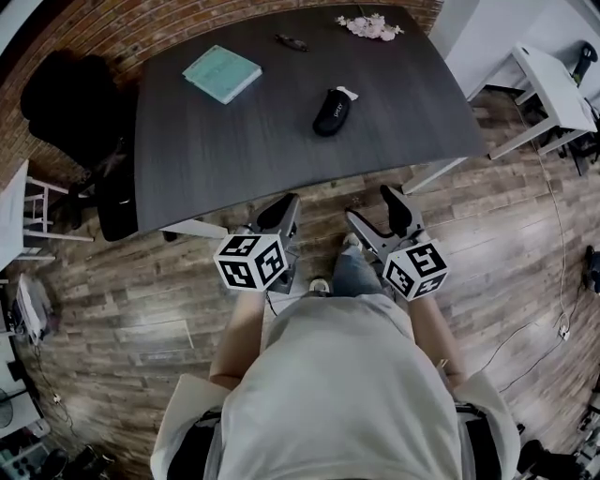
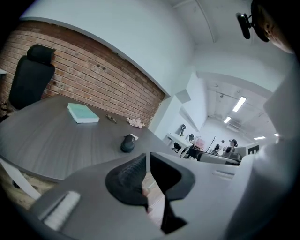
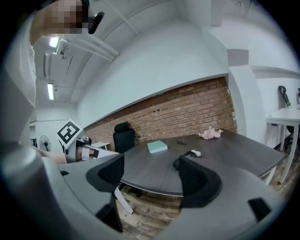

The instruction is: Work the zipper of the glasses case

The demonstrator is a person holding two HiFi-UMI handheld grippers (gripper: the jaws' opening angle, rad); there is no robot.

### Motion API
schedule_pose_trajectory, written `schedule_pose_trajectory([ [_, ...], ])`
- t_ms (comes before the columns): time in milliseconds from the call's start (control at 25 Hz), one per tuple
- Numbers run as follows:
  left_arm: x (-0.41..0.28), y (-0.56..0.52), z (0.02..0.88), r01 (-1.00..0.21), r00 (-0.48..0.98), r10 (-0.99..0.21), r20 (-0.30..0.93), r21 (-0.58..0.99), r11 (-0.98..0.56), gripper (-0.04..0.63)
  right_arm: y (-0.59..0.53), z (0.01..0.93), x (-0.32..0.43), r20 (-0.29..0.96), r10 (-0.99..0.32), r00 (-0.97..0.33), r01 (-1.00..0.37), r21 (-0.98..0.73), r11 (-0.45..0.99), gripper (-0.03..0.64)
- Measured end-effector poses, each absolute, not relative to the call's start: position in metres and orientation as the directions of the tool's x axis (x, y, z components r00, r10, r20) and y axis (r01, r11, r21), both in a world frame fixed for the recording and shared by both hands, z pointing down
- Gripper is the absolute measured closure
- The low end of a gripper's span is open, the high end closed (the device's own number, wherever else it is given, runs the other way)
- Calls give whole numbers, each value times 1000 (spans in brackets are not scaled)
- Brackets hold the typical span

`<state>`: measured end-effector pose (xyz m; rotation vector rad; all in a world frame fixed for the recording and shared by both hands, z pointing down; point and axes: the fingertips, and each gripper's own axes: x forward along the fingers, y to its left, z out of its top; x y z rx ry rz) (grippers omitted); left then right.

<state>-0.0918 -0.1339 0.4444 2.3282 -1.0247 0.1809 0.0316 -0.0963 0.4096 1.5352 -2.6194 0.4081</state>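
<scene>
The black glasses case (image 1: 332, 112) lies on the dark table (image 1: 216, 150), right of its middle, with a small white tag at its far end. It also shows in the left gripper view (image 2: 127, 143), and in the right gripper view (image 3: 177, 163) it is partly hidden by a jaw. Both grippers hover over the floor at the table's near edge, well short of the case. My left gripper (image 1: 278, 217) (image 2: 147, 160) is shut with nothing between its jaws. My right gripper (image 1: 378, 216) (image 3: 151, 169) is open and empty.
A teal book (image 1: 221, 73), a small dark item (image 1: 291, 42) and pink flowers (image 1: 370, 26) lie at the table's far side. A black office chair (image 1: 70, 103) stands at the left and a white table (image 1: 553, 89) at the right. Wooden floor lies below me.
</scene>
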Motion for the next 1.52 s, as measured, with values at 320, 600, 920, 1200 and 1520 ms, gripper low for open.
schedule_pose_trajectory([
  [320,-63,-207,465,-695,713,-598,365,475,-539,464,-172,423,66,212,-847,-488,-871,-188,455,262],
  [600,-20,-274,483,-684,729,-543,417,464,-563,357,-251,423,94,230,-816,-531,-847,-184,499,263],
  [920,17,-342,526,-679,730,-449,516,470,-564,283,-330,433,121,254,-786,-563,-826,-190,530,264],
  [1200,44,-390,572,-682,712,-355,606,476,-555,261,-373,457,136,296,-762,-576,-818,-208,537,264],
  [1520,67,-399,605,-638,725,-207,657,527,-561,241,-402,473,141,315,-727,-610,-792,-239,561,295],
])
